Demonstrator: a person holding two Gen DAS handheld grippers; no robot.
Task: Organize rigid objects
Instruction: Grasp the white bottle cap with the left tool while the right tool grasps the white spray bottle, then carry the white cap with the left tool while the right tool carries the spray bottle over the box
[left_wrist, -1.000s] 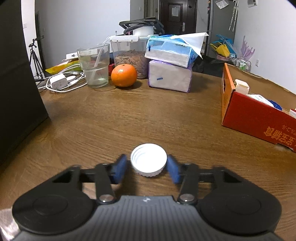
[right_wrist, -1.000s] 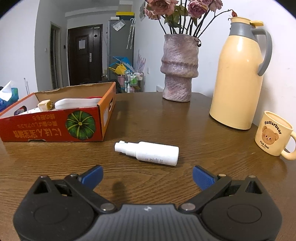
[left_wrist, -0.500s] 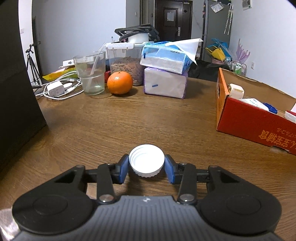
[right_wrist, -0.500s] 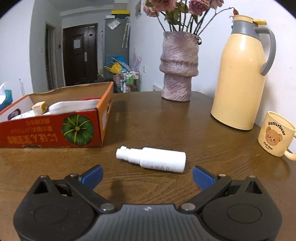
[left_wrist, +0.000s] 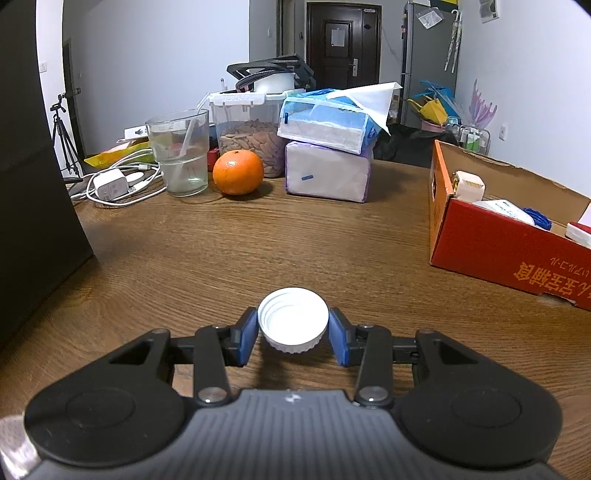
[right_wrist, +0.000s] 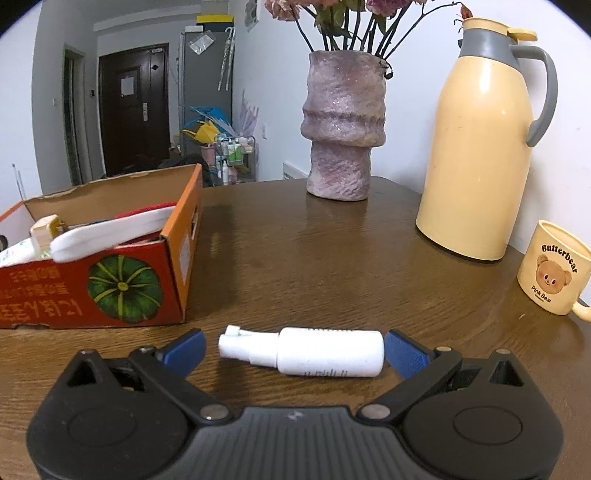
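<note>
In the left wrist view my left gripper (left_wrist: 293, 336) is shut on a white screw cap (left_wrist: 293, 319), open side up, held just above the wooden table (left_wrist: 258, 243). A red cardboard box (left_wrist: 509, 251) holding several items stands to the right. In the right wrist view my right gripper (right_wrist: 293, 349) is open, its blue fingertips (right_wrist: 402, 352) on either side of a white spray bottle (right_wrist: 306, 350) lying crosswise on the table. The same red box (right_wrist: 110, 288), with a pumpkin picture, stands to the left.
Far side in the left wrist view: a glass of water (left_wrist: 179, 153), an orange (left_wrist: 238, 171), a nut container (left_wrist: 247, 140), stacked tissue packs (left_wrist: 328, 155), a charger with cables (left_wrist: 110, 186), a dark object (left_wrist: 29, 221) at left. Right wrist view: a vase (right_wrist: 343, 125), a yellow thermos (right_wrist: 480, 147), a bear mug (right_wrist: 554, 266).
My left gripper closed on the white cap and lifted it slightly. My right gripper moved forward, so the spray bottle now lies between its open fingers.
</note>
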